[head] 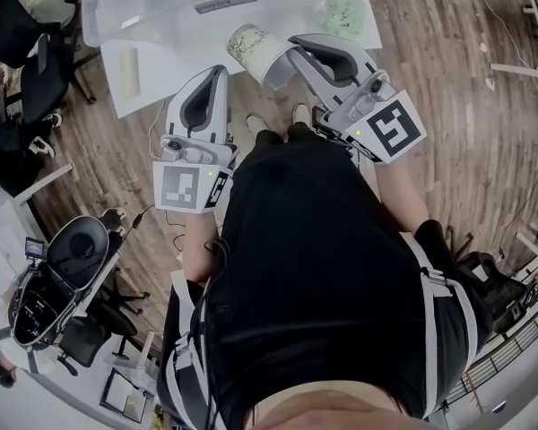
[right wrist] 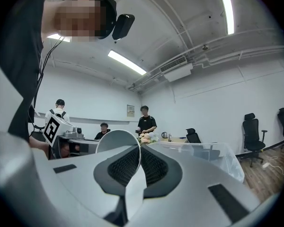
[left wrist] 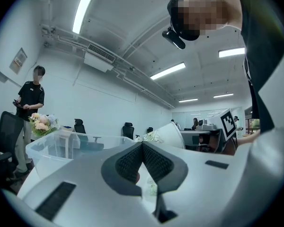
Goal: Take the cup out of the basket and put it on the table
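Pinching the wall of a white, green-patterned cup [head: 249,48], the right gripper [head: 284,64]; left gripper [head: 218,72] closed, empty.

Wood floor [head: 457,106] lies right of the right claw [head: 282,63]. Black office chairs [head: 36,79] stand well left of the left claw [head: 215,77]. Ahead-left of that claw: flower bouquet [left wrist: 41,123], standing person in black shirt [left wrist: 31,96]; ceiling light strip [left wrist: 85,8] above.

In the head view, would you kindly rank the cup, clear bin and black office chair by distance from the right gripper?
1. cup, gripped by the right gripper.
2. clear bin, just beyond.
3. black office chair, far left.
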The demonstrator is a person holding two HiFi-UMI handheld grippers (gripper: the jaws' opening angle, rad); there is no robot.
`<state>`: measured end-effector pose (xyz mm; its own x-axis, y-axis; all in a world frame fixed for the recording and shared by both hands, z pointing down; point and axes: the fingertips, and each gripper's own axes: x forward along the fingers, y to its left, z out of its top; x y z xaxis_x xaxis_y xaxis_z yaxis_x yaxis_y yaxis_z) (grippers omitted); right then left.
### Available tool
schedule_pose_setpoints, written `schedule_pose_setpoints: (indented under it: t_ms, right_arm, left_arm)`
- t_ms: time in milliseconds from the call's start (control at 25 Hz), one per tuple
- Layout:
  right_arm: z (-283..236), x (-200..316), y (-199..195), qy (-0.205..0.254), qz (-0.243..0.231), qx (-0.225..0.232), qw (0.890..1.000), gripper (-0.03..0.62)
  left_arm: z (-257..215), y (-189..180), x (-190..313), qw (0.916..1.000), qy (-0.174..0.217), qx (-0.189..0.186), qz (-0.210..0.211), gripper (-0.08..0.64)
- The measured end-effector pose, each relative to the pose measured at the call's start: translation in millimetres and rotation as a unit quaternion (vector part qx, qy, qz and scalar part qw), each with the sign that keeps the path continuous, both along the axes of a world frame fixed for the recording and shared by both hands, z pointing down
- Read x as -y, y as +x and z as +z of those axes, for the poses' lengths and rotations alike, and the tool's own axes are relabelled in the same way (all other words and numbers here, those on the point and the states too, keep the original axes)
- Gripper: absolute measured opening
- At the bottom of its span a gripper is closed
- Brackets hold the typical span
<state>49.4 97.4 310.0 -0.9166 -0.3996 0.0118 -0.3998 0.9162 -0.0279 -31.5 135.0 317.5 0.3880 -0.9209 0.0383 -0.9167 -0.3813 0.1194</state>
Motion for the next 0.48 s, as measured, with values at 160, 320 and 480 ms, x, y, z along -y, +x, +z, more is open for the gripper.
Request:
schedule_pose_setpoints:
  t_ms: [160, 320, 480]
  right_arm:
    - [4.5, 2.0, 0.0, -0.007, -0.001, 0.004, 1.0, 0.029]
    - [4.7, -0.6, 6.2, -0.007, -0.002, 0.003, 1.0, 0.029]
    - [3.3, -1.7, 8.3, -0.007, -0.003, 0.004, 1.0, 0.029]
  left_arm:
    - [5.9, 0.4, 2.8, 1.0, -0.005, 0.001, 0.002, 0.017]
    - [6.4, 8.2, 2.4, 1.0, -0.006, 0.001, 0.006, 0.017]
    - [4.7, 12.0, 4.2, 0.9999, -0.005, 0.004, 0.009, 0.018]
